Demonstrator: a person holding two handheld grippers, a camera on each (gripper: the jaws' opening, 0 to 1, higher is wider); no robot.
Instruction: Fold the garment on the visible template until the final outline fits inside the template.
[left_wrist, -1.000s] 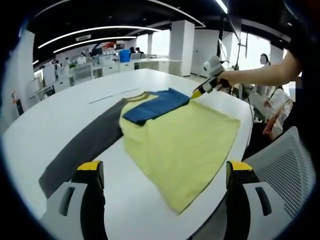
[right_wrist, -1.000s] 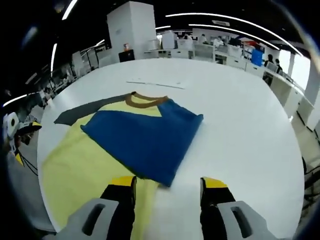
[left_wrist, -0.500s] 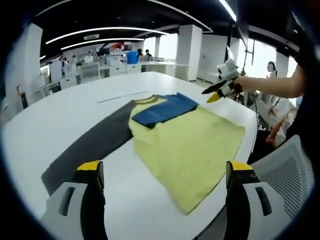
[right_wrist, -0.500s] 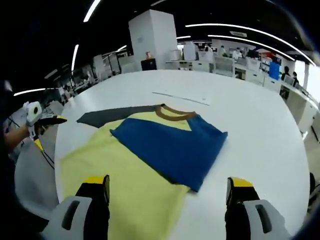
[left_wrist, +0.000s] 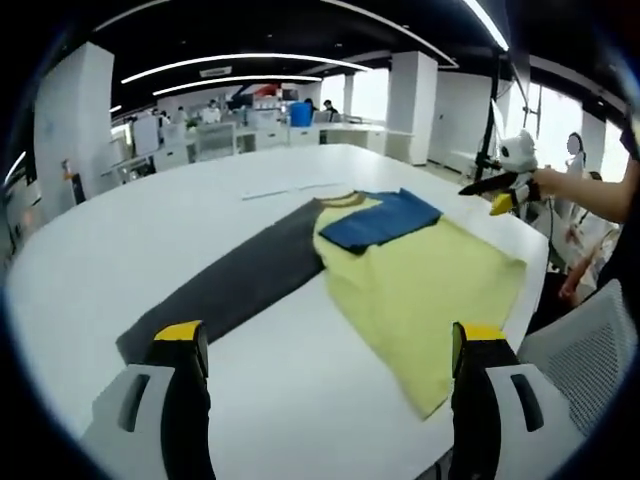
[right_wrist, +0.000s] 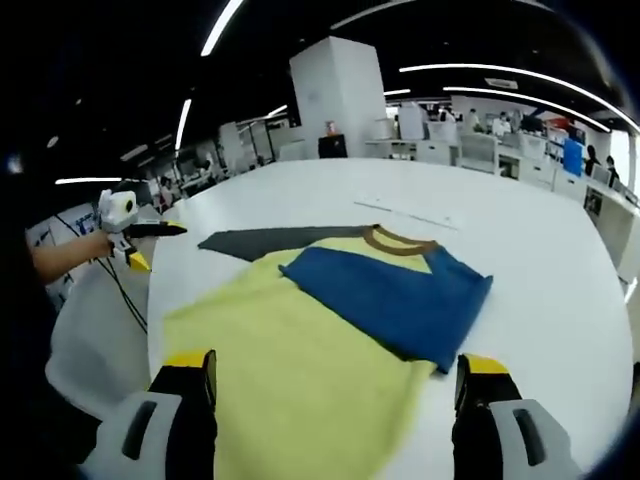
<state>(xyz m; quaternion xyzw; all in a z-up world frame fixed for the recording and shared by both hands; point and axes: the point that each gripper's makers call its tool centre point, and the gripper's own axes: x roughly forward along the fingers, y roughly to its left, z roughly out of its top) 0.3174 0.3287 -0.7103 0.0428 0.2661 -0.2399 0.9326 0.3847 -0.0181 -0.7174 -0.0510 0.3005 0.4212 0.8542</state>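
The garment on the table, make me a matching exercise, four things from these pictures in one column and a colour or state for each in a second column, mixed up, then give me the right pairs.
Column one:
1. garment body
2. folded sleeve
3. template
4. collar

Column two:
A. dark grey, flat on the white table, partly under the shirt
B. brown
C. pale yellow, spread flat
D. blue, laid over the yellow

Pairs: 1-C, 2-D, 3-A, 4-B
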